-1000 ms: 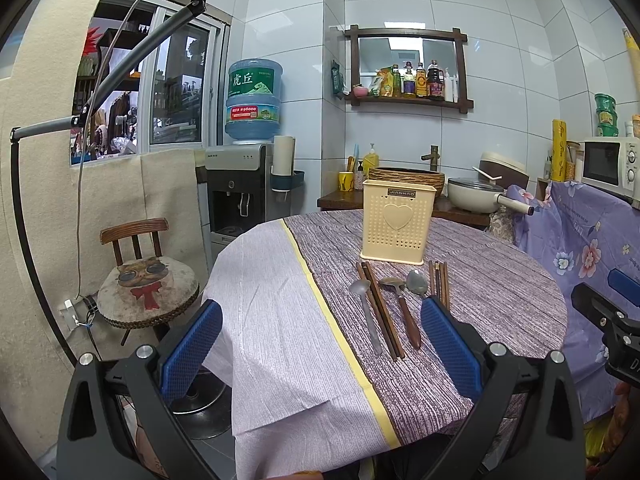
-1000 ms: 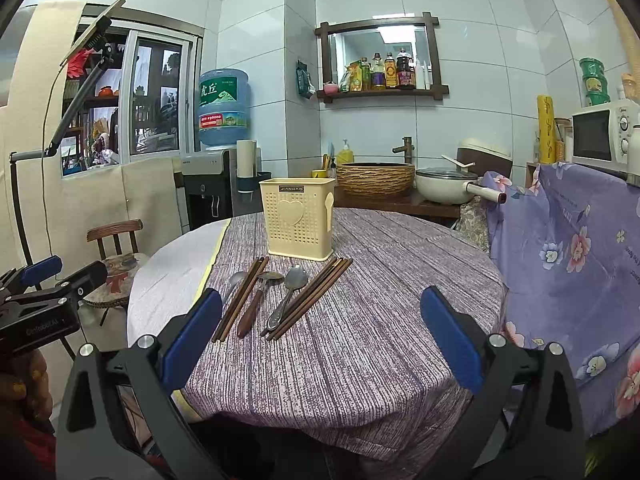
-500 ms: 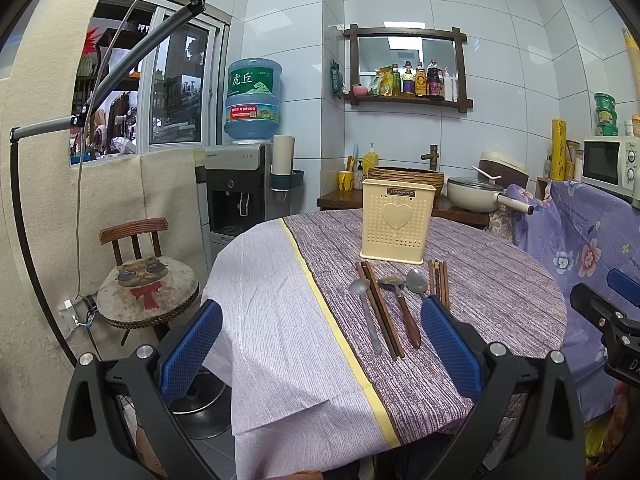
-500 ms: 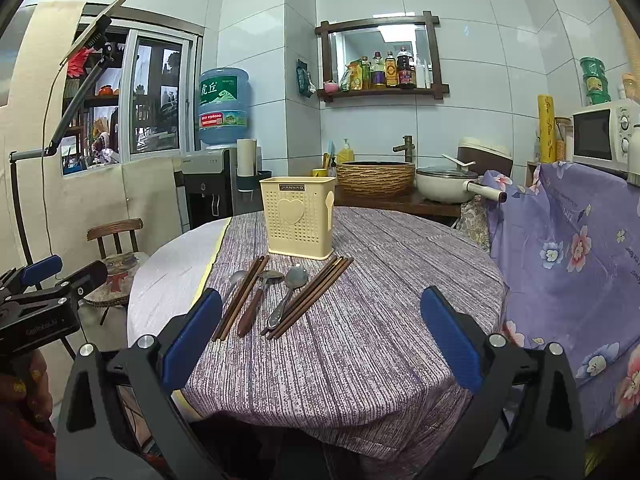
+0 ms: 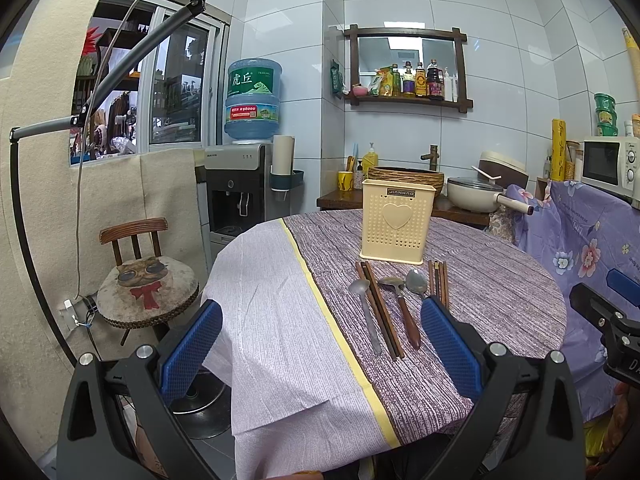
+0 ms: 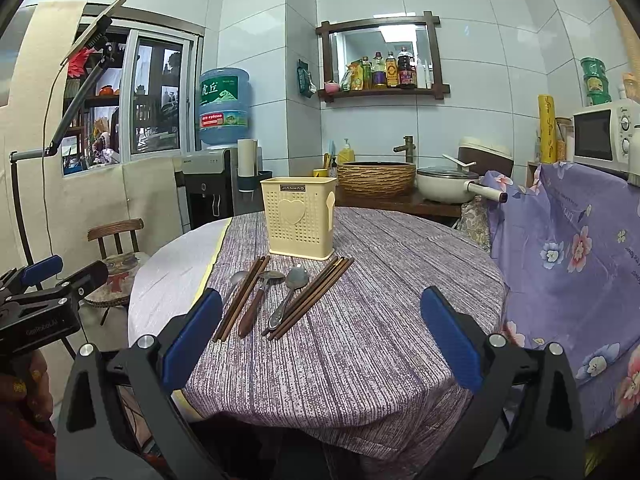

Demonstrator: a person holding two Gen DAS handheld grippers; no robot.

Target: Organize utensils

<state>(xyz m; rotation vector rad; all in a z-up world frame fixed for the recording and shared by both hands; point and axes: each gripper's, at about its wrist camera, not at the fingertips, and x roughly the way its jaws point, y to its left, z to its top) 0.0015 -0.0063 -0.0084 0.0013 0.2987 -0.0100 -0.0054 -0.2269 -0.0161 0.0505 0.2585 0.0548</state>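
Left wrist: both grippers' ribbed blue fingers gape empty before perforated cream plastic holder, wooden chopsticks.

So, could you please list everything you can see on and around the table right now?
utensil holder: 1, cream, upright on table, behind utensils
chopsticks: 2 bundles, dark brown, flat on cloth; other bundle
spoons: 3; all-metal at left, wooden-handled in middle, all-metal at right
tablecloth: 1, purple striped
chair: 1, wooden, left of table
water dispenser: 1, grey, blue bottle
microwave: 1, white, right
left gripper: blue fingers, open, empty
right gripper: blue fingers, open, empty
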